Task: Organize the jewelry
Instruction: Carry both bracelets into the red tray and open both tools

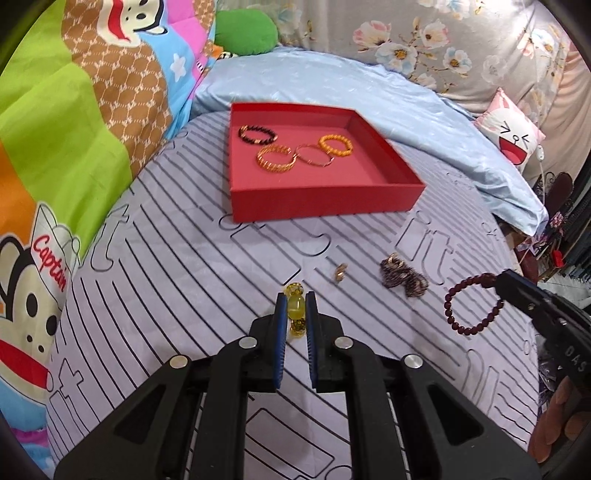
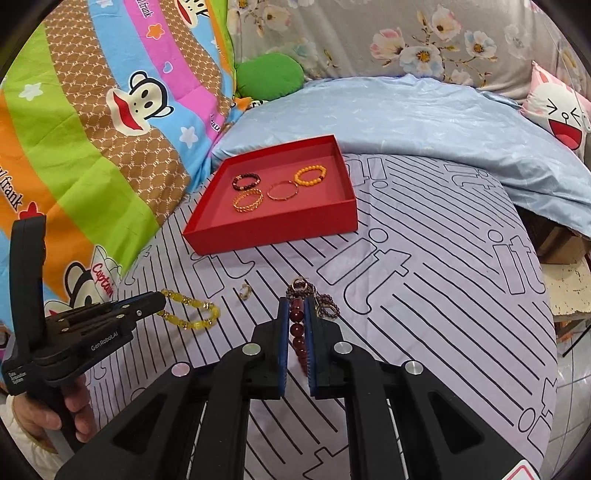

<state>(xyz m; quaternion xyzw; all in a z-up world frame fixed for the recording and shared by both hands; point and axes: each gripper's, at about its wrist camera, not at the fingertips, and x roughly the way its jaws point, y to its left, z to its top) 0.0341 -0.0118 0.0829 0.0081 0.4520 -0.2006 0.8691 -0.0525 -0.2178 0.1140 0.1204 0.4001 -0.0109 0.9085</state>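
My left gripper (image 1: 295, 304) is shut on a yellow bead bracelet (image 1: 296, 308), which also shows in the right wrist view (image 2: 192, 314). My right gripper (image 2: 297, 314) is shut on a dark red bead bracelet (image 2: 297, 332), seen hanging from it in the left wrist view (image 1: 469, 306). A red tray (image 1: 321, 195) ahead holds several bracelets: a dark one (image 1: 257, 134), a gold coil (image 1: 276, 158), a thin hoop (image 1: 314, 156) and an orange one (image 1: 335, 145). A small gold ring (image 1: 340, 273) and a brown bead pile (image 1: 402, 277) lie on the striped sheet.
A colourful cartoon quilt (image 1: 74, 129) rises on the left. A light blue duvet (image 1: 406, 107) lies behind the tray, with a green cushion (image 1: 245, 31) and a pink cartoon pillow (image 1: 511, 129). The bed edge drops off at the right.
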